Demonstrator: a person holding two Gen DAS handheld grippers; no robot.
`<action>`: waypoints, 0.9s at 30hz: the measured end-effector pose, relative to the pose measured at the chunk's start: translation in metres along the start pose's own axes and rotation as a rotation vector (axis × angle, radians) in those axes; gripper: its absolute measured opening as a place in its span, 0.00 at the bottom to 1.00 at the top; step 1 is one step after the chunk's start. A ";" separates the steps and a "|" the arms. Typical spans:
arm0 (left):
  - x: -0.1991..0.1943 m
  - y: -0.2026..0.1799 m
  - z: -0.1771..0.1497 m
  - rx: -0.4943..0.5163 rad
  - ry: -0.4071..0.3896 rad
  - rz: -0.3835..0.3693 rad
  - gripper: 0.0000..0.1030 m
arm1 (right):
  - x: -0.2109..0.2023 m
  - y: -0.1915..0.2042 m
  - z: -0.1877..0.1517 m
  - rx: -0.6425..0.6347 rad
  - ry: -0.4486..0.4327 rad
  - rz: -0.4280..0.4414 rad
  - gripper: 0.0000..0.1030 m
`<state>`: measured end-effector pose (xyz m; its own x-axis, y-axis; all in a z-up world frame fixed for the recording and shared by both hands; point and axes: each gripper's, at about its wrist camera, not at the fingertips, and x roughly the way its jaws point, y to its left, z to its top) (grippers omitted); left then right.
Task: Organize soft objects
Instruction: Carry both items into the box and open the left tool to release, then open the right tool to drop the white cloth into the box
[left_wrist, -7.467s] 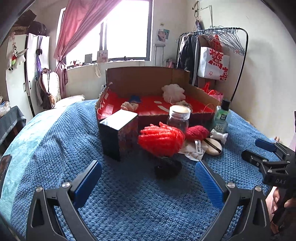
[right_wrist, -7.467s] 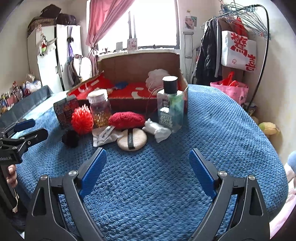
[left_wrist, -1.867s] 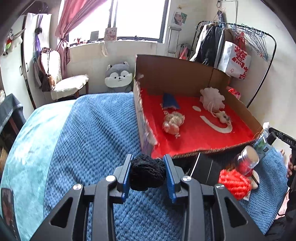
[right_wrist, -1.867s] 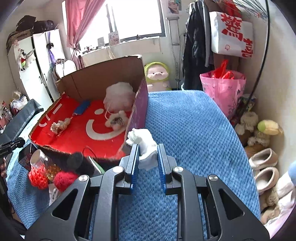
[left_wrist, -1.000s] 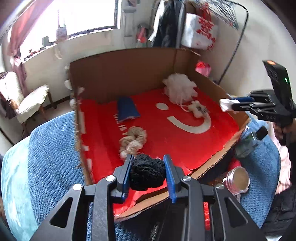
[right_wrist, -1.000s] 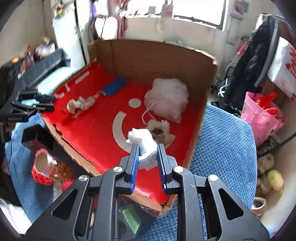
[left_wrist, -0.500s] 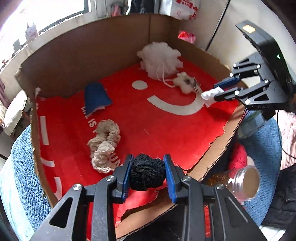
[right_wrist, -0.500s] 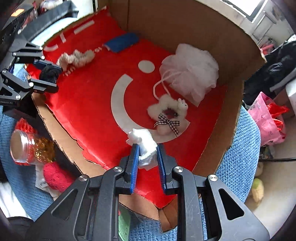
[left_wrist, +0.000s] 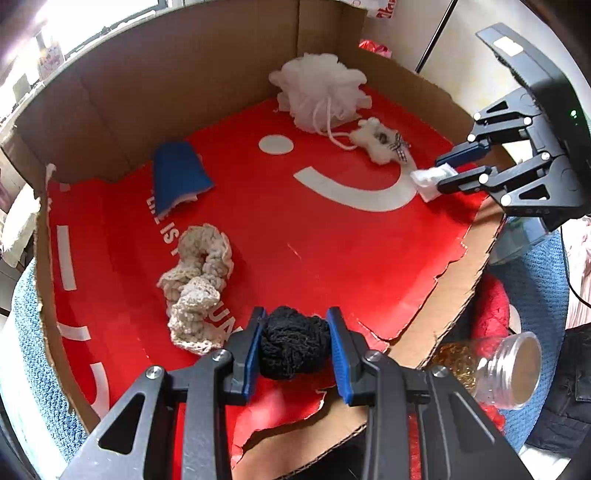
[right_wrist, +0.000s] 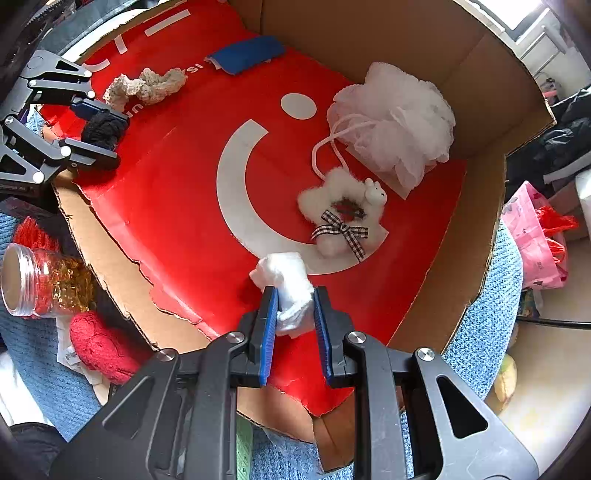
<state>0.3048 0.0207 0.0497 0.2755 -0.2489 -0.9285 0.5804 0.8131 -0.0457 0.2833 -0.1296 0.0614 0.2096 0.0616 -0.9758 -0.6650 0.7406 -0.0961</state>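
Note:
My left gripper is shut on a black knitted ball and holds it over the near edge of the red-lined cardboard box. My right gripper is shut on a white soft wad low over the box floor, near its right front corner. In the box lie a white bath pouf, a fluffy white clip with a checked bow, a beige crochet scrunchie and a blue cloth. Each gripper shows in the other's view: the right, the left.
Outside the box front, on the blue knitted blanket, stand a glass jar with gold and red filling, a red knitted heart and a red spiky ball. A pink plastic bag sits on the floor at right.
Both grippers have come lower and closer over the box floor, still holding their objects. The right gripper's wad is now just in front of the fluffy clip.

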 end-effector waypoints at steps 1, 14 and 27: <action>0.002 0.000 0.001 0.002 0.006 0.004 0.34 | 0.001 -0.001 0.001 0.000 0.004 0.001 0.19; 0.009 -0.008 0.015 0.029 0.028 0.020 0.37 | 0.013 0.000 0.008 -0.002 0.022 0.010 0.19; 0.008 -0.008 0.012 0.018 0.014 0.018 0.58 | 0.016 -0.005 0.012 0.022 0.036 0.038 0.20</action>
<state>0.3119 0.0057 0.0468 0.2759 -0.2266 -0.9341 0.5892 0.8077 -0.0219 0.2988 -0.1247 0.0490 0.1580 0.0660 -0.9852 -0.6559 0.7529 -0.0548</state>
